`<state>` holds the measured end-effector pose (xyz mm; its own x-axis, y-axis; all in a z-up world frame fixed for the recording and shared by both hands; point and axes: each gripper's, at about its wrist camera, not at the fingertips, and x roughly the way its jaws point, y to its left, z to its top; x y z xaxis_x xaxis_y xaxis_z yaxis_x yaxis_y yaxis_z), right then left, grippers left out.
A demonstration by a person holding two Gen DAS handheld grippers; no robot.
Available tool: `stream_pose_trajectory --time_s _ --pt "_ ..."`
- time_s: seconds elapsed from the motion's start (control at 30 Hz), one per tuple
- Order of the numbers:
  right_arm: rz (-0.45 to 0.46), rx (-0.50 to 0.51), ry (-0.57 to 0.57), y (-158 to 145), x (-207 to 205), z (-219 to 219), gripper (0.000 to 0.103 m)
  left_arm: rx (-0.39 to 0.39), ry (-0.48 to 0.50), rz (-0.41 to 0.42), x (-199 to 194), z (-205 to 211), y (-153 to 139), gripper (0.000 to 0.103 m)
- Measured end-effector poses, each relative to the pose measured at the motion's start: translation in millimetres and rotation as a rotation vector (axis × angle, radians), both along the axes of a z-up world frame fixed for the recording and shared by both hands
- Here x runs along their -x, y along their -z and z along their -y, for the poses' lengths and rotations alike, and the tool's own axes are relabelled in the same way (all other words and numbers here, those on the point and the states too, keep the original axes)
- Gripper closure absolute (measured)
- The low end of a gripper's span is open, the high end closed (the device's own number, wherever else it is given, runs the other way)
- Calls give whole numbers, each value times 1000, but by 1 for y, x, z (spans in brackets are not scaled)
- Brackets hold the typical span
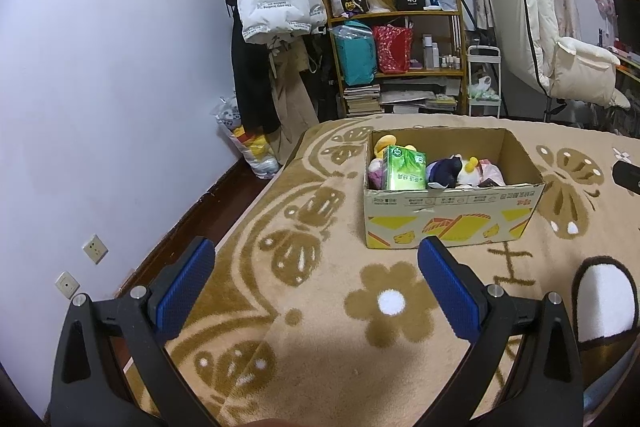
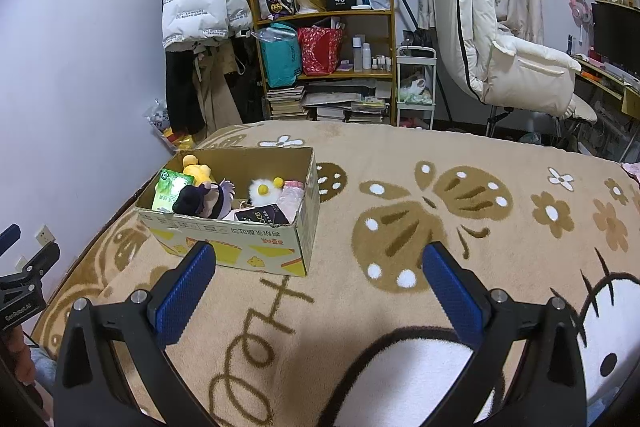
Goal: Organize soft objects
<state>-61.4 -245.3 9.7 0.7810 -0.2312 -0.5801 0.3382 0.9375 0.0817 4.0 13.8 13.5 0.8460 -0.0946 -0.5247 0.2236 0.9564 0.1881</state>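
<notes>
On the bed's tan butterfly-patterned blanket (image 2: 400,155) sits an open brown cardboard box (image 1: 448,223) with yellow print. Inside: green tissue pack (image 1: 404,169), yellow plush (image 2: 196,167), dark-haired plush doll (image 2: 200,201), white fluffy toy (image 2: 262,191), pink soft item (image 2: 290,199). My left gripper (image 1: 316,267) and right gripper (image 2: 320,267) both hover near the box, fingers wide apart, holding nothing.

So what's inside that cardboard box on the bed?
The cardboard box holds a green tissue pack, a yellow plush, a dark-haired doll, a white fluffy toy and something pink. Whatever lies beneath them is hidden.
</notes>
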Motion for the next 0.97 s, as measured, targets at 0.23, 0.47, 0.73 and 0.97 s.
stream_pose_trajectory --time_s 0.23,0.47,0.73,0.97 --pt "7 -1 5 0 0 0 0 2 -2 1 1 1 0 2" --pt "9 -4 7 1 -1 0 0 -2 0 -1 0 1 0 2" --pt "9 -6 8 1 -1 0 0 -8 11 -3 5 3 0 2" --pt "10 -6 8 1 -1 1 0 -6 9 -3 4 2 0 2"
